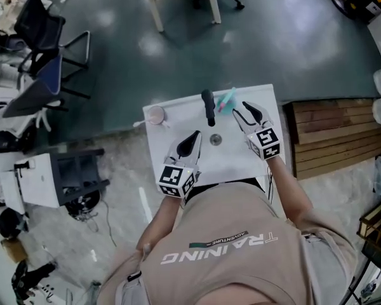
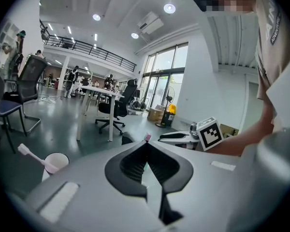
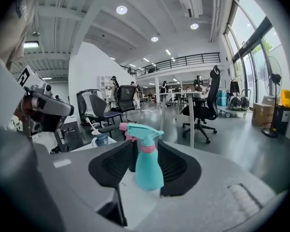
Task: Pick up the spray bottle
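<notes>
A white table [image 1: 235, 157] stands before the person, and the spray bottle [image 1: 227, 99], teal with a pink collar, stands upright on it near the far edge, at about 1 o'clock from the table's middle in the head view. Just beside it, at its 9 o'clock, stands a dark object [image 1: 208, 107], tall and narrow; what it is cannot be told. A cup [image 1: 155, 115] with a toothbrush [image 1: 140, 124] in it sits at the table's 10 o'clock corner, well apart from the bottle, and a small disc [image 1: 216, 139] lies near the middle. The right gripper [image 1: 244, 110] lies at the bottle's 4 o'clock, pointing toward it, tips near but not touching. In the right gripper view its jaws are spread wide [image 3: 146, 143] and the spray bottle [image 3: 149, 163] shows in the gap between them, with clear space on either side and neither pad pressing on it; the dark object [image 3: 132, 156] stands right behind the bottle, and the cup [image 3: 99, 139] is at 9 o'clock beyond the left jaw. The left gripper [image 1: 192, 138] rests over the table's near half, at 7 o'clock from the bottle and well apart from it. In the left gripper view its jaws [image 2: 146, 146] are pressed together at the tips with nothing between them; the cup [image 2: 55, 162] and toothbrush [image 2: 31, 153] sit at 9 o'clock, and the right gripper's marker cube [image 2: 210, 133] at 2 o'clock.
</notes>
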`<state>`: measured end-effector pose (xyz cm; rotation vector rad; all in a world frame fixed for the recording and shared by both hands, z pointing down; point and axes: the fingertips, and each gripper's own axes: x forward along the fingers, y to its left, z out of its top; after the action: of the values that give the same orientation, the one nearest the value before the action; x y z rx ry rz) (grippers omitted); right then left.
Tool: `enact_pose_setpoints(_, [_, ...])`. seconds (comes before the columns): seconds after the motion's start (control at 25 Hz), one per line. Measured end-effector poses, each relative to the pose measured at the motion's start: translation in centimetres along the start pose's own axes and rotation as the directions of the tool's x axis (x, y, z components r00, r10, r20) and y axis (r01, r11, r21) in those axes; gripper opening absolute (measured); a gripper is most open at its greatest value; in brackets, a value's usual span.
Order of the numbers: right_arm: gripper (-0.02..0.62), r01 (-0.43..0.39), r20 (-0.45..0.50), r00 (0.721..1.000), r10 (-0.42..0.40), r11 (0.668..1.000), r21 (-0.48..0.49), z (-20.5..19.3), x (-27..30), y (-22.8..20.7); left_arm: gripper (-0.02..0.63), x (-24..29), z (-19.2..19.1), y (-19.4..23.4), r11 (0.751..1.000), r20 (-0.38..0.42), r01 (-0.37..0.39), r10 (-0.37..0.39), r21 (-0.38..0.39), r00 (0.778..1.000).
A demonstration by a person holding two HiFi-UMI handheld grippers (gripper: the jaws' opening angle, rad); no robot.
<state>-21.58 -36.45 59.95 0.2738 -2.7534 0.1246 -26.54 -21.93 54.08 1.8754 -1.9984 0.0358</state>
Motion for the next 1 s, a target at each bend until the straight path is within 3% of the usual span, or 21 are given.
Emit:
enact_pose_setpoints(0.16, [0.195,-0.021,-0.023,1.0,0.019,0.998,-0.063,-1.3,2.2,-0.4,0.014,0.1,-0.1,0.7,0.999,-0.004,-0.037,0.037,-0.016,0.999])
enact_pose_setpoints(0.44, [0.198,-0.029,-0.008,1.0,0.028,0.999,-0.024,-2.3,4.2,-0.7,0.014,0.2,-1.2,0.9,0.998,-0.037,-0.058,0.057,-0.028,0.998])
enact_pose_setpoints(0.76, [0.198,-0.046,0.028,0.998,0.05,0.988,-0.146,-1.4,5.9,0.5,0.014,0.0,-2.5,1.0,0.996,-0.058,-0.075,0.071,-0.054,0.996])
enact_pose_setpoints(1.0, [0.184,-0.014,0.063,0.998,0.025,0.985,-0.175,-0.7,6.5,0.3,0.014,-0.9,-2.9,2.2,0.993,-0.066,-0.104,0.1,-0.063,0.993])
